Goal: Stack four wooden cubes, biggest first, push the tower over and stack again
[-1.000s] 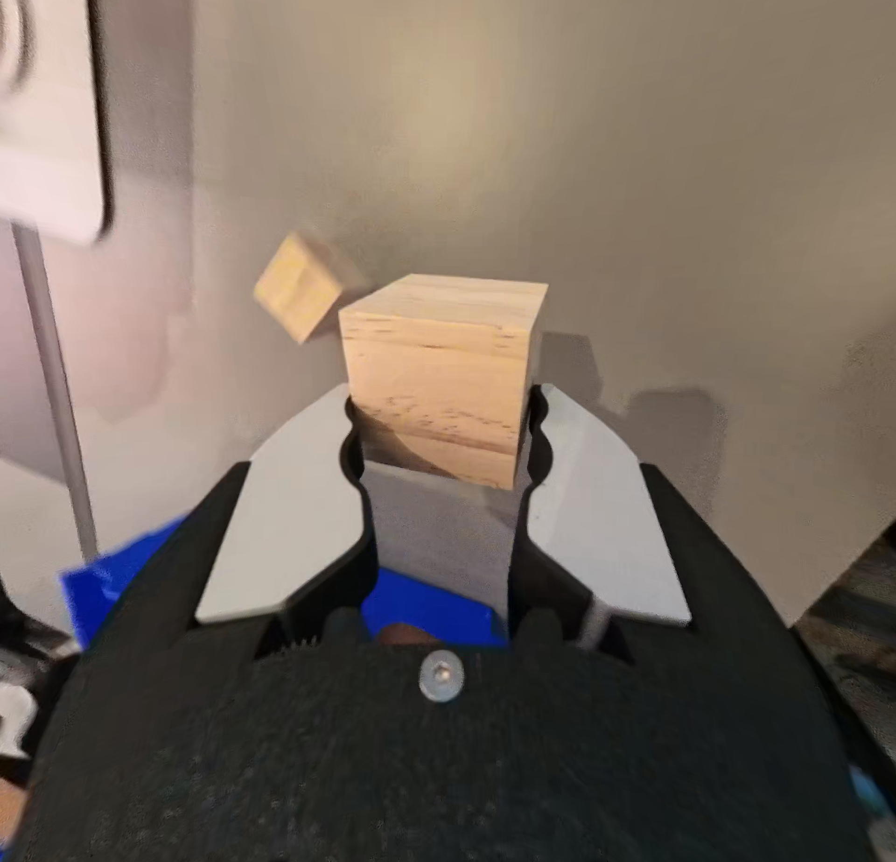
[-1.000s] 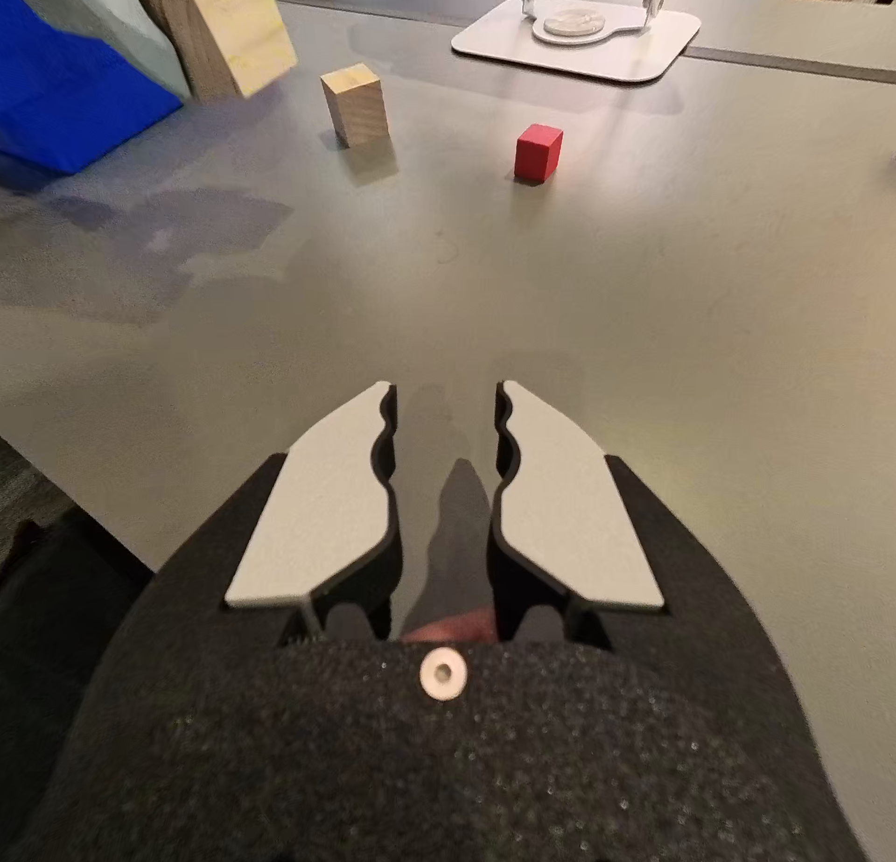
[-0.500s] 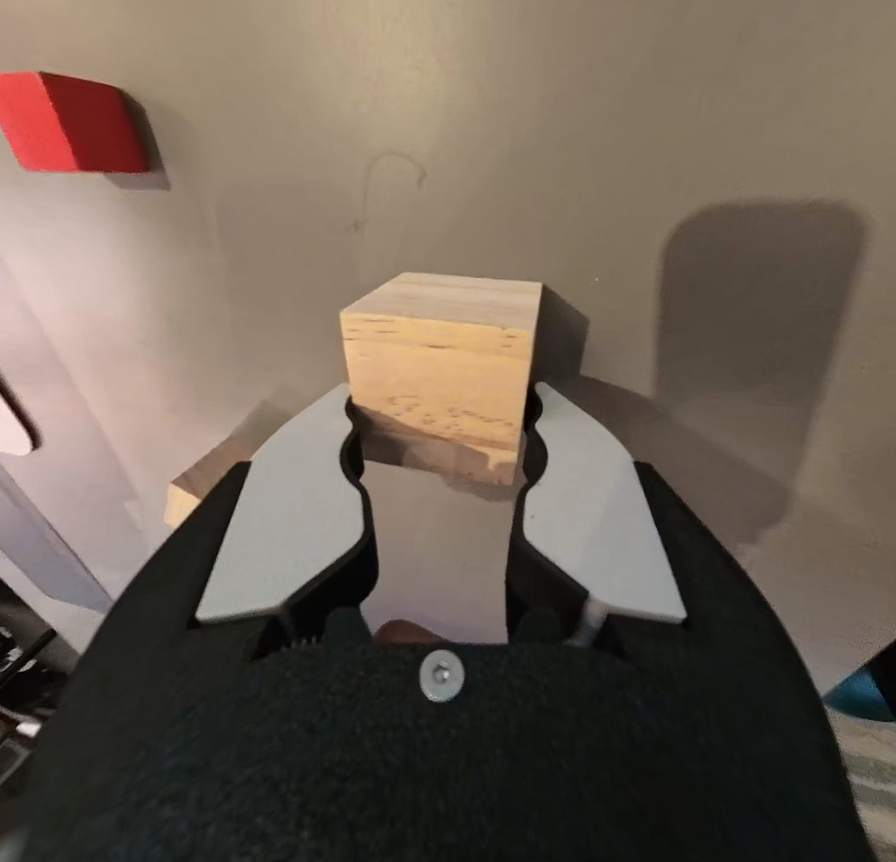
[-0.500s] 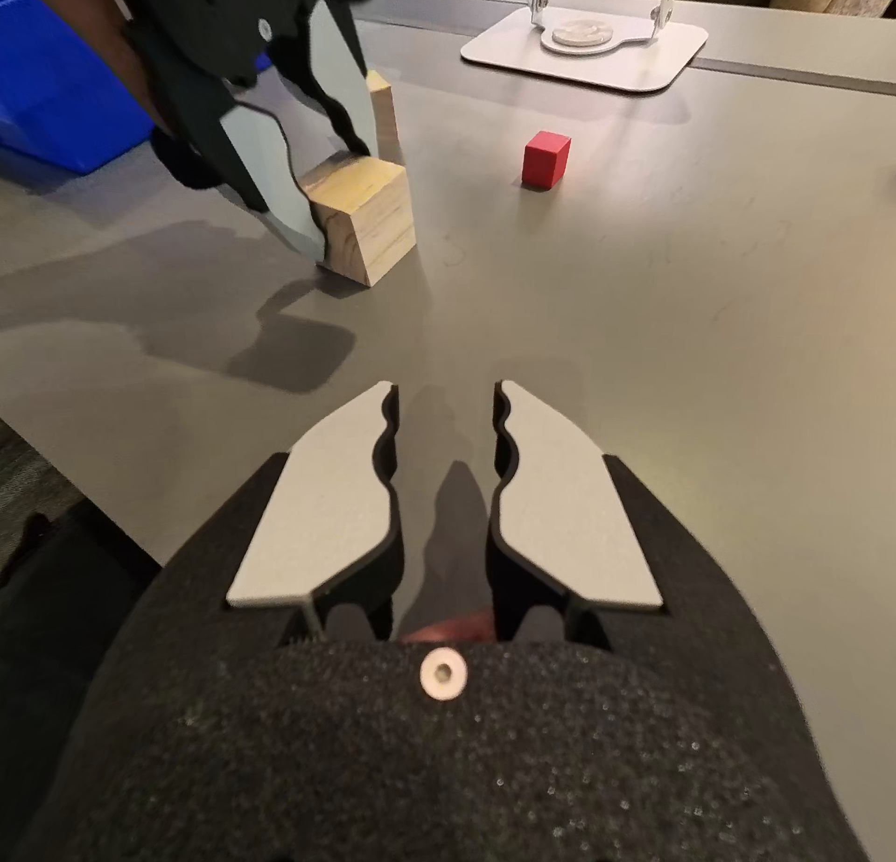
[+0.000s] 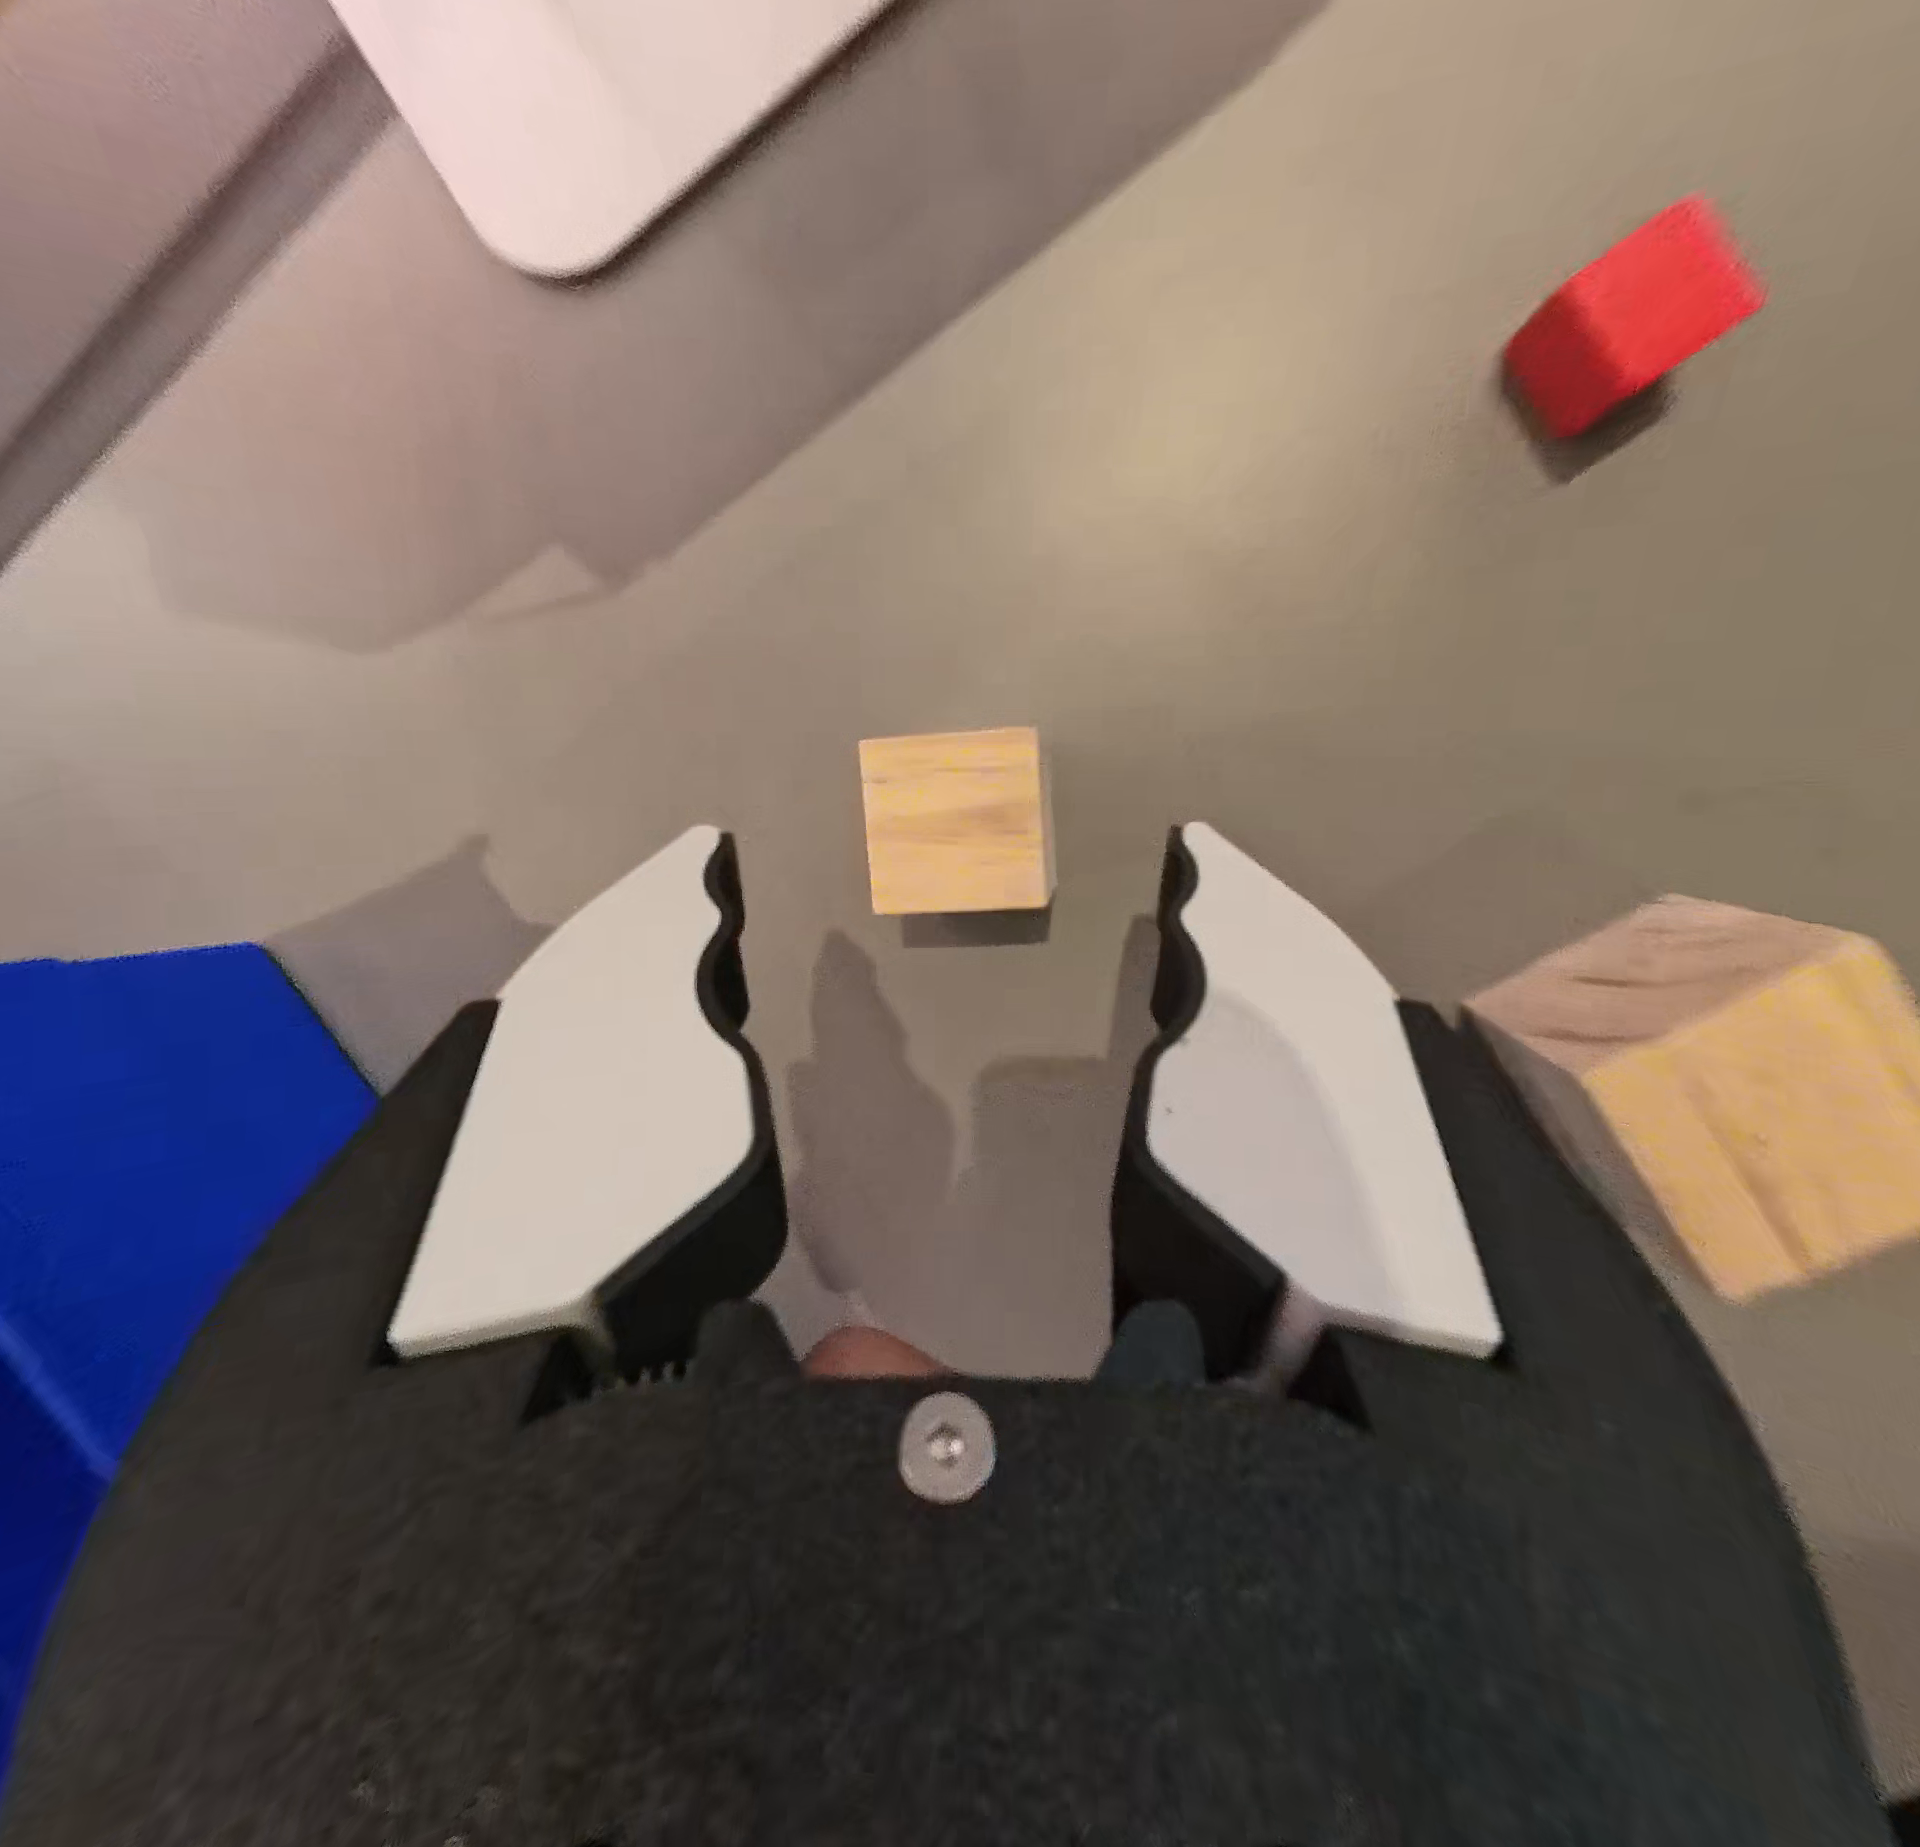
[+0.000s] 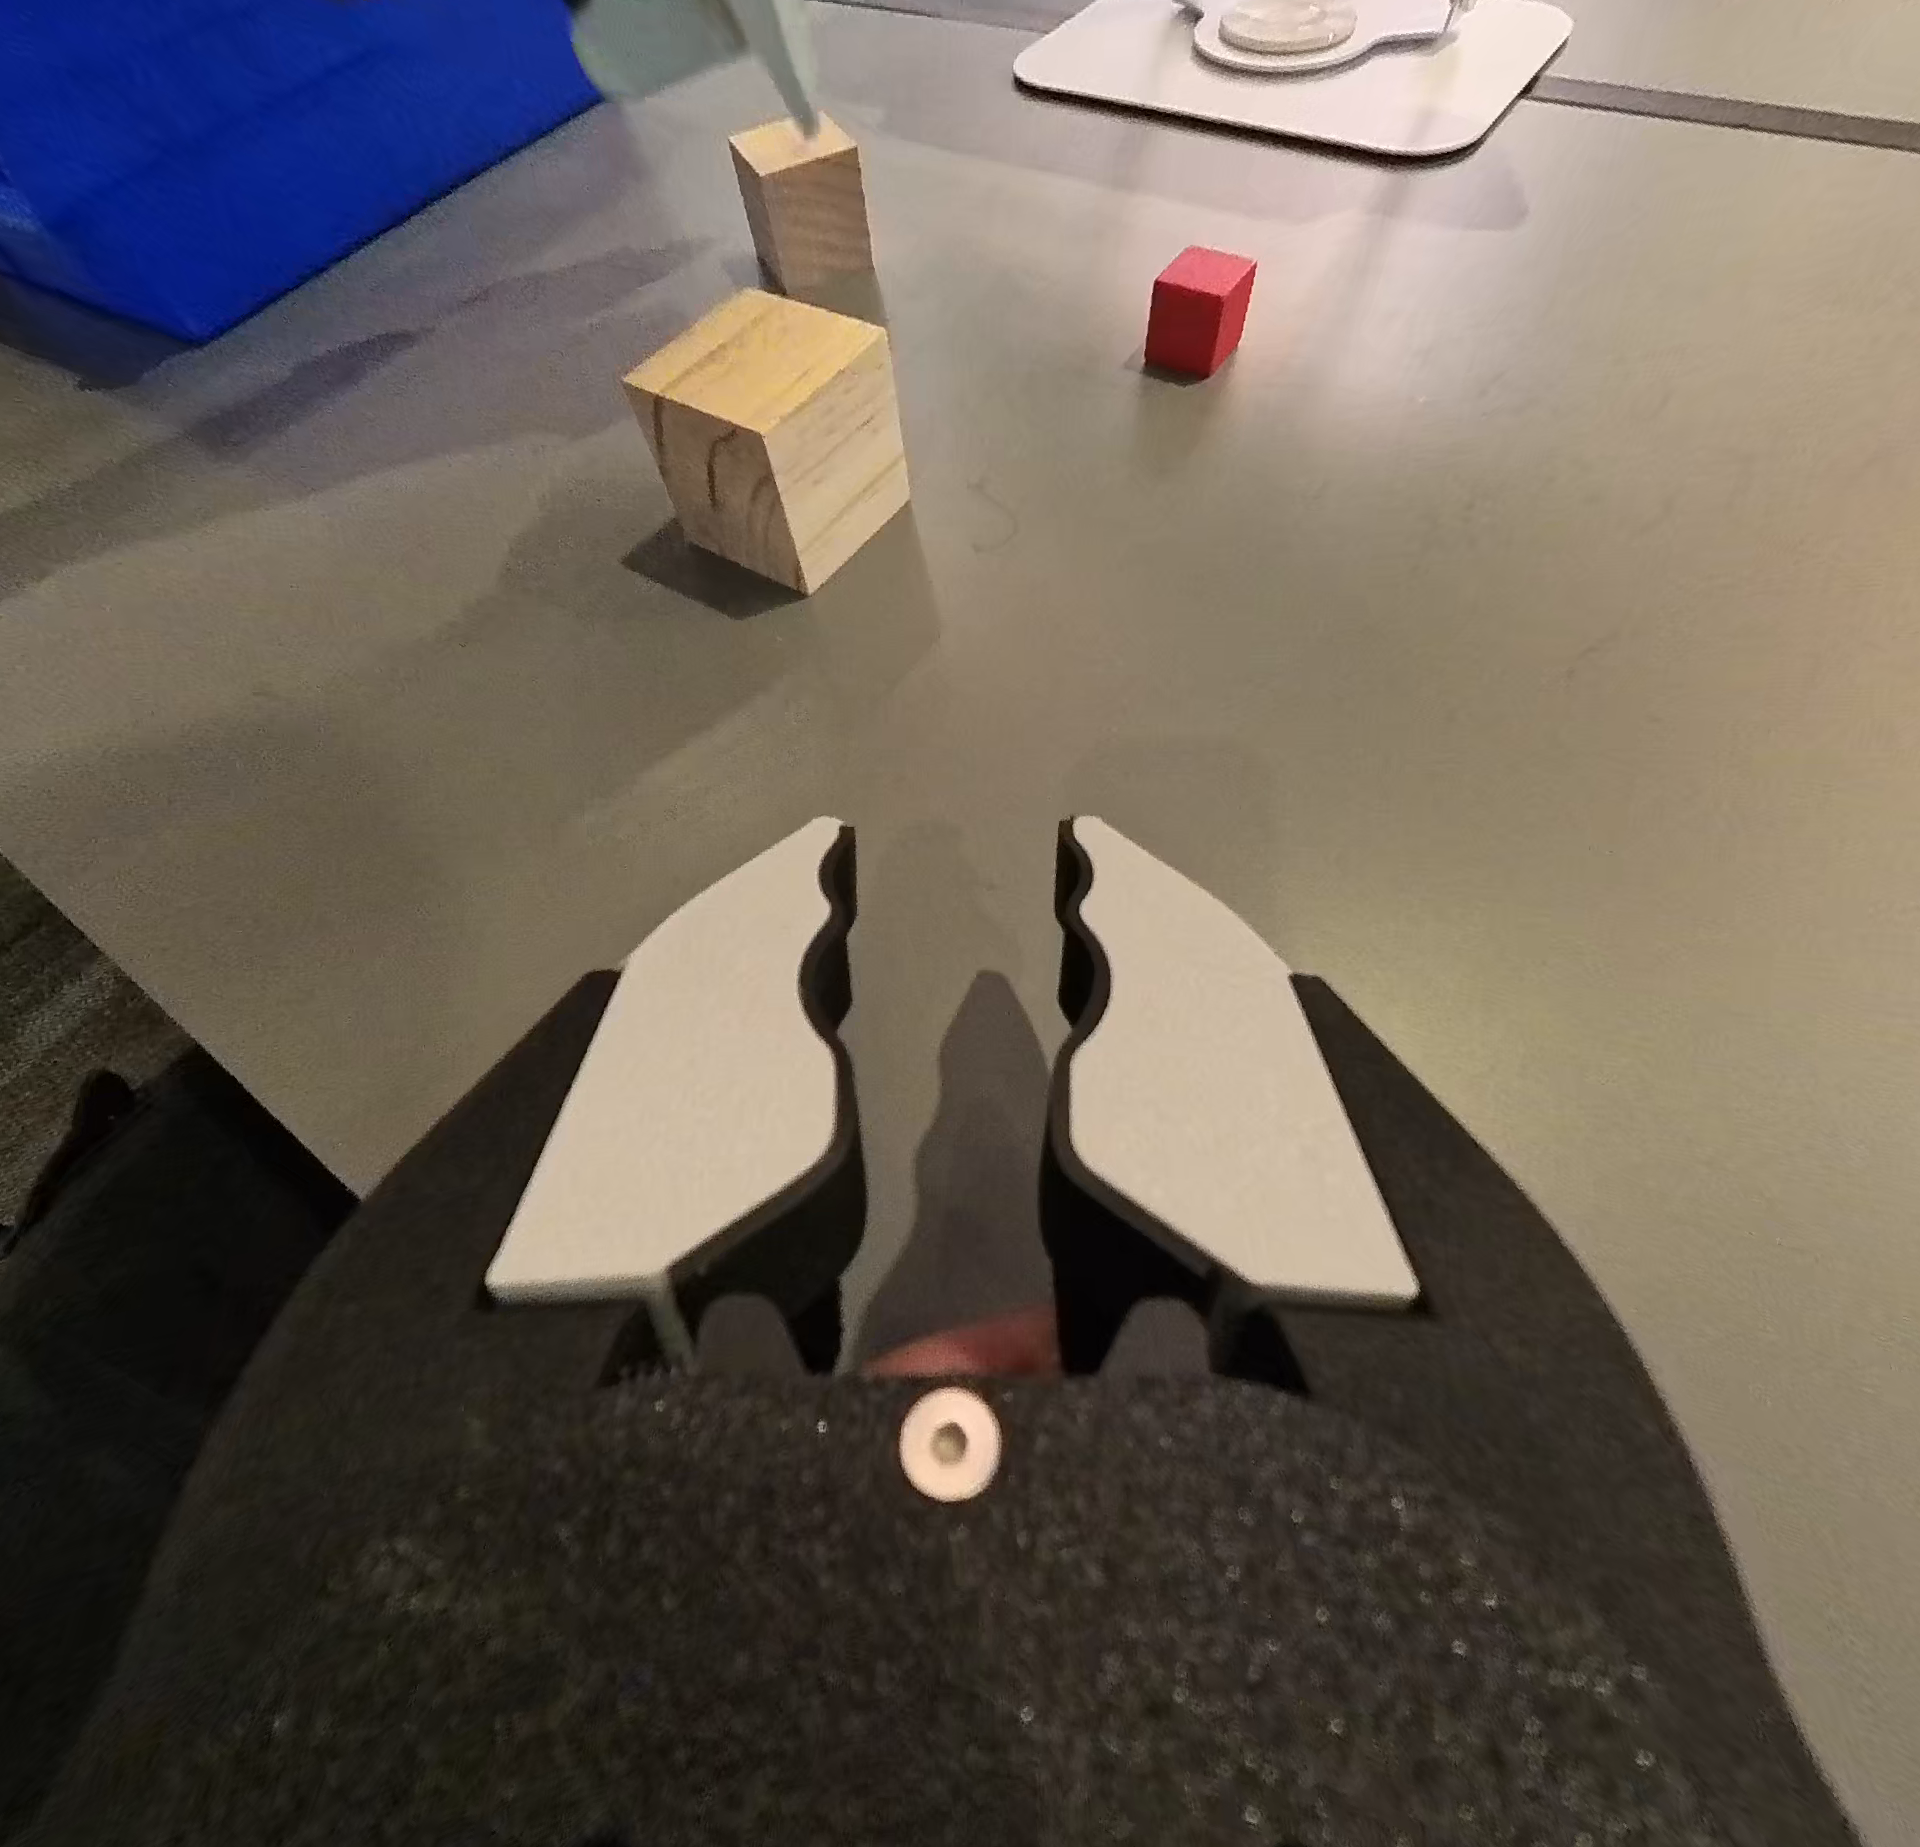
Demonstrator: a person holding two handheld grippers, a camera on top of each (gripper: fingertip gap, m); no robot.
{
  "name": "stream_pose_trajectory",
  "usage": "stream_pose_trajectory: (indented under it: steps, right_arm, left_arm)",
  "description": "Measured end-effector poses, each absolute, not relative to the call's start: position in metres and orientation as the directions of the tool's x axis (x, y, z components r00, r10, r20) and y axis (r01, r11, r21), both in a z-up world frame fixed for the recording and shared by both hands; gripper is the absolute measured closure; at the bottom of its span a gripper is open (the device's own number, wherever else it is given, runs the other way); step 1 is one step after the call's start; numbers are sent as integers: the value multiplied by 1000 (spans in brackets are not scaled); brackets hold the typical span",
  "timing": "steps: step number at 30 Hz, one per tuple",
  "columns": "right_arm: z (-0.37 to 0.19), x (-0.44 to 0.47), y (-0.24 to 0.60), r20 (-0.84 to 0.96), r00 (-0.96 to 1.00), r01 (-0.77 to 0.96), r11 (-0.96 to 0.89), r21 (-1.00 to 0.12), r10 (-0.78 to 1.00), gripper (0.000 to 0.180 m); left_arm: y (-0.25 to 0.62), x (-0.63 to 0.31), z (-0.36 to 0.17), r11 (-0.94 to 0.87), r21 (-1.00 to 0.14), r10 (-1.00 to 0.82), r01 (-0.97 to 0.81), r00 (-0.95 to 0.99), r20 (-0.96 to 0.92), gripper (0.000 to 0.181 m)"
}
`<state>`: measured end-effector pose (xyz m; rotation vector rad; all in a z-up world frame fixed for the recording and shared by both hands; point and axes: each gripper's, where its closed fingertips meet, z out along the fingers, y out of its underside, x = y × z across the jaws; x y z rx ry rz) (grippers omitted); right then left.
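The big wooden cube [image 6: 774,436] stands alone on the grey table [image 6: 1351,654]; it also shows at the right in the left wrist view [image 5: 1704,1091]. A smaller wooden cube [image 5: 954,821] [image 6: 805,202] stands behind it. My left gripper [image 5: 951,841] is open and empty, above the smaller cube, which lies just ahead between its fingertips. In the right wrist view one blurred left fingertip [image 6: 774,41] hangs over that cube. A small red cube [image 6: 1200,309] [image 5: 1636,317] sits to the right. My right gripper [image 6: 956,831] is open and empty, low over the near table.
A blue box [image 6: 239,124] [image 5: 135,1174] stands at the left. A white stand base [image 6: 1299,62] [image 5: 582,62] with a round disc lies at the back. The table's near left edge [image 6: 156,976] drops to dark floor. My hands' fingertips stand some 30 cm from each other.
My left gripper set the big cube down on the table, let go, opened, and swung back over the smaller cube. The right gripper stayed put.
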<state>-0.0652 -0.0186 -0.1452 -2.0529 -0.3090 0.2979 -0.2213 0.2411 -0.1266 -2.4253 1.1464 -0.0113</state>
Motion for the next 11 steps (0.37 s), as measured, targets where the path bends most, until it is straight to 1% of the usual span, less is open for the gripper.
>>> stream_pose_trajectory:
  steps: [1,4,5,6,9,11]
  right_arm:
    - [-145,-65,-19,-80,937,95,-469,-878,340,143]
    - [-146,-66,-20,-71,937,104,-468,-878,342,144]
    - [-146,-66,-20,-69,937,107,-468,-877,343,144]
    - [-146,-66,-20,-68,937,109,-469,-877,344,144]
    - [-147,-66,-21,-71,936,107,-472,-875,345,144]
    - [-147,-66,-21,-77,935,103,-474,-874,346,145]
  left_arm:
    - [243,-225,-139,-563,-378,-728,-735,657,-195,103]
    - [251,-234,-166,-595,-330,-709,-733,672,-214,102]
    - [251,-235,-173,-598,-324,-713,-733,671,-203,111]
    - [251,-234,-176,-593,-327,-725,-736,665,-181,133]
    - [251,-231,-166,-545,-368,-763,-754,628,-156,135]
    - [243,-220,-145,-454,-432,-823,-779,552,-132,135]
